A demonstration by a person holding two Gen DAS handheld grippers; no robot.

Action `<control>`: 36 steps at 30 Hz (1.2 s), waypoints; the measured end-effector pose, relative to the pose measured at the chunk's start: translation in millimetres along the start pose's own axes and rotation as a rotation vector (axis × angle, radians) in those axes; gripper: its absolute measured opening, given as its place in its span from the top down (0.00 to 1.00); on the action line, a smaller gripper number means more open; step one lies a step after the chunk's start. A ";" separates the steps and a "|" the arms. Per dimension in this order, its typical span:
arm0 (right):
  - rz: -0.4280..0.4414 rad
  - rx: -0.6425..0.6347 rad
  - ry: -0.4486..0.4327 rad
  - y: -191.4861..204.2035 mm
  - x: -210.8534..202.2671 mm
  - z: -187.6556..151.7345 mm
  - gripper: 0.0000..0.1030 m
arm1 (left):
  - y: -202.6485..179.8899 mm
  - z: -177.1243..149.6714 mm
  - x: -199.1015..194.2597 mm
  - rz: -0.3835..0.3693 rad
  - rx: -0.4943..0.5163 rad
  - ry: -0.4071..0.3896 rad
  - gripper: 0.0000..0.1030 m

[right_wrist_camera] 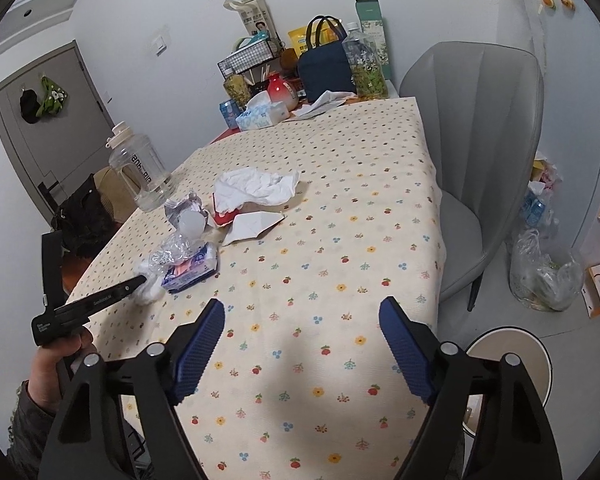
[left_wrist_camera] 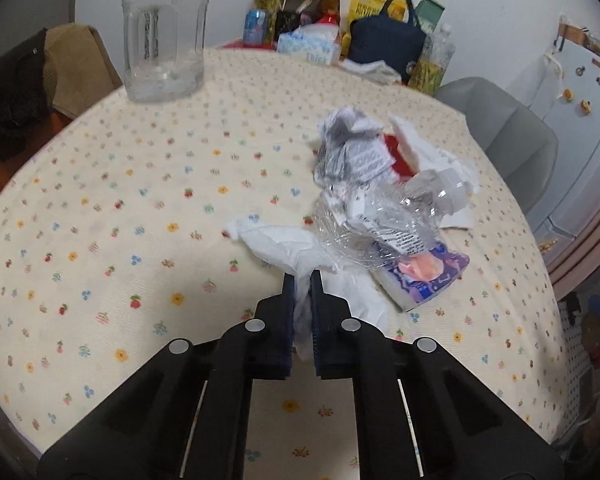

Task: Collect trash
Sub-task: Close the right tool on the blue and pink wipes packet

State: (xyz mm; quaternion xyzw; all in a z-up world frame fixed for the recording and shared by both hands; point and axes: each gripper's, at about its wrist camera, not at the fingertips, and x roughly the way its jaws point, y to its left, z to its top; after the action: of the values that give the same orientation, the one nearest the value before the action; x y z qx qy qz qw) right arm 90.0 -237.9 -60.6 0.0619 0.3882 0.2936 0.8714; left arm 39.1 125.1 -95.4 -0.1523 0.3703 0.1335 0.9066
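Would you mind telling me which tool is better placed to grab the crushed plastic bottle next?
The right tool: it is open and holds nothing, while the left tool is shut on the white tissue beside the bottle.

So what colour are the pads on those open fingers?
Dark blue pads, ribbed, seen best from the right wrist view.

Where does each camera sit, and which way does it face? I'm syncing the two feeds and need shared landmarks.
Left wrist: behind the left gripper, aimed across the floral tablecloth at the trash pile; its fingers clamp a white tissue.
Right wrist: behind the open right gripper, above the table's near edge, facing the wall; the person's left hand shows.
Shared: crushed plastic bottle, clear jug, navy bag.
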 end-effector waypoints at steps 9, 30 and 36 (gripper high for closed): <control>0.068 -0.044 0.043 30.9 28.0 16.4 0.36 | 13.0 13.2 -49.1 -0.028 -0.028 -0.133 0.92; 0.122 -0.126 0.203 112.4 133.2 34.6 0.54 | 62.2 5.5 -64.4 -0.014 -0.115 -0.155 0.92; 0.066 -0.129 0.228 115.4 150.2 23.5 0.94 | 65.4 2.8 -66.4 -0.036 -0.118 -0.160 0.92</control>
State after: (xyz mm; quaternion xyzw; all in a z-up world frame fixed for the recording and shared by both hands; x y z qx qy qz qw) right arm 132.3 -56.4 -101.7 -0.0152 0.4625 0.3518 0.8137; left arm -28.1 177.6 -57.8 -0.2008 0.2853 0.1502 0.9251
